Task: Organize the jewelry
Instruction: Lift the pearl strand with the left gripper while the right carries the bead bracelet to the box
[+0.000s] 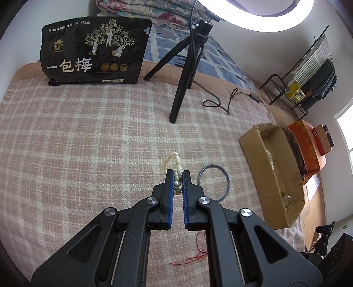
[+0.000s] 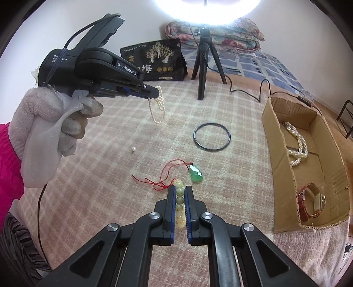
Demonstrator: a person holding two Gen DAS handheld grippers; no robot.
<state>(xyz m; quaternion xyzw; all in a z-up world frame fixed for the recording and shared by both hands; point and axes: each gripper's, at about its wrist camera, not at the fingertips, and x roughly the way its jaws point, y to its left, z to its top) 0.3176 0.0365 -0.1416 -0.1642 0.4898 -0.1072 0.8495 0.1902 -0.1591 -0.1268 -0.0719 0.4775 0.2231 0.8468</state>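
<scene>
My left gripper (image 1: 177, 176) is shut on a white pearl necklace (image 1: 177, 184). In the right wrist view that necklace (image 2: 157, 110) hangs from the left gripper (image 2: 158, 92) above the bed. My right gripper (image 2: 179, 190) is shut on a green-yellow bead bracelet (image 2: 179, 204). A green jade pendant (image 2: 196, 173) on a red cord (image 2: 163, 176), a dark bangle (image 2: 211, 136) and a loose pearl (image 2: 133, 149) lie on the plaid blanket. A cardboard box (image 2: 284, 192) at the right holds a pearl necklace (image 2: 297, 146) and a brown-strap watch (image 2: 311, 202).
A black tripod (image 2: 204, 64) with a ring light (image 2: 218, 8) stands at the back, its cable (image 2: 247, 92) trailing toward the box. A black snack bag (image 2: 154, 59) leans behind. In the left wrist view the bangle (image 1: 213, 183) and box (image 1: 273, 167) lie right.
</scene>
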